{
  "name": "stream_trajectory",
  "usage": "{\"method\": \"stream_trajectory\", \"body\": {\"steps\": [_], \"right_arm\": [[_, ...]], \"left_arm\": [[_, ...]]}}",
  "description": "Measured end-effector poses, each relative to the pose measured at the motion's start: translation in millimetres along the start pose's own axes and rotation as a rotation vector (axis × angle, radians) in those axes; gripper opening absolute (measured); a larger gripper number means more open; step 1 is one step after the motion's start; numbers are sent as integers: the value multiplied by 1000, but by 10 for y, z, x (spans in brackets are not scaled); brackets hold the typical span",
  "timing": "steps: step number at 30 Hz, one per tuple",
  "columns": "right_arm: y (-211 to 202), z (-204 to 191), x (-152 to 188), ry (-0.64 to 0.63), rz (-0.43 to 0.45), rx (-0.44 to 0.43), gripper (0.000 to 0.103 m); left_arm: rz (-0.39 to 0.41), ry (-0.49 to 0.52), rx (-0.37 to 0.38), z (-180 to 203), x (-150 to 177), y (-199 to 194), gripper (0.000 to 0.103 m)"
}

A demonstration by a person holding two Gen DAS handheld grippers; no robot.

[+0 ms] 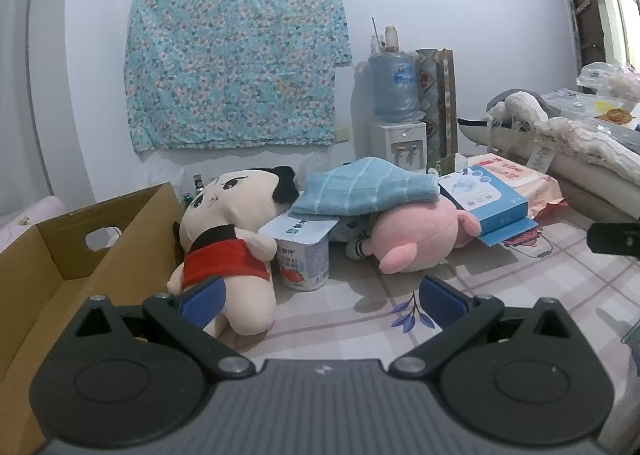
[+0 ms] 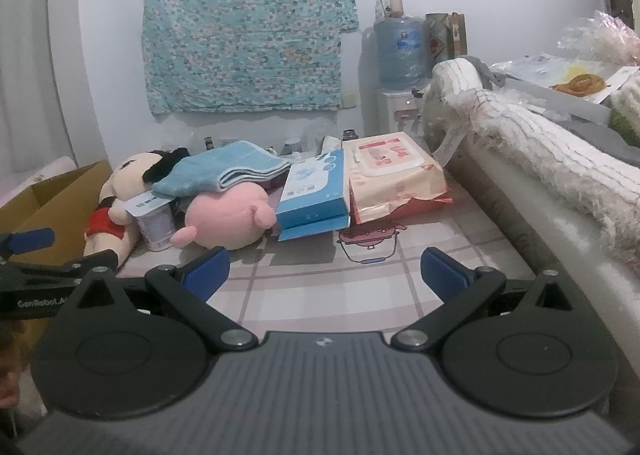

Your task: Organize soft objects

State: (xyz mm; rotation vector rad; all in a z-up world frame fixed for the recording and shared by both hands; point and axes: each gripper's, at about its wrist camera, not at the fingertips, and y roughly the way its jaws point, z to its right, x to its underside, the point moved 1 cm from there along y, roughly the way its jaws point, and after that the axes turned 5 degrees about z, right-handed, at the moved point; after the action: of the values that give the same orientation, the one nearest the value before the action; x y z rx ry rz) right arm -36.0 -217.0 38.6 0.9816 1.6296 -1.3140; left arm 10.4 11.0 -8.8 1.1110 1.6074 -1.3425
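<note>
A cream plush doll with black hair and a red bib (image 1: 228,239) lies on the table beside an open cardboard box (image 1: 60,255). A pink plush (image 1: 416,239) lies to its right, under a folded blue towel (image 1: 368,187). My left gripper (image 1: 320,301) is open and empty, its left finger close to the doll's legs. In the right wrist view the doll (image 2: 116,195), pink plush (image 2: 224,219) and towel (image 2: 224,169) lie ahead to the left. My right gripper (image 2: 324,275) is open and empty above the tablecloth.
A yogurt cup (image 1: 304,255) stands between the two plush toys. A blue box (image 1: 488,199) and a pink wet-wipes pack (image 2: 394,179) lie to the right. A sofa edge with a shaggy white cloth (image 2: 540,159) borders the table on the right. A water dispenser (image 1: 396,111) stands behind.
</note>
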Motion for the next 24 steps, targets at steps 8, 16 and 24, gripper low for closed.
{"method": "stream_trajectory", "body": {"steps": [8,16,24], "right_arm": [[265,50,-40,50,-19,-33,102],[712,196,-121,153,-77,-94,102],[1126,544,-265,369,-123,-181,102]], "left_arm": [[2,-51,53,-116,11,-14,103],[59,-100,103,-201,-156,-9,103],[47,-80,189,-118,-558,452,99]]}}
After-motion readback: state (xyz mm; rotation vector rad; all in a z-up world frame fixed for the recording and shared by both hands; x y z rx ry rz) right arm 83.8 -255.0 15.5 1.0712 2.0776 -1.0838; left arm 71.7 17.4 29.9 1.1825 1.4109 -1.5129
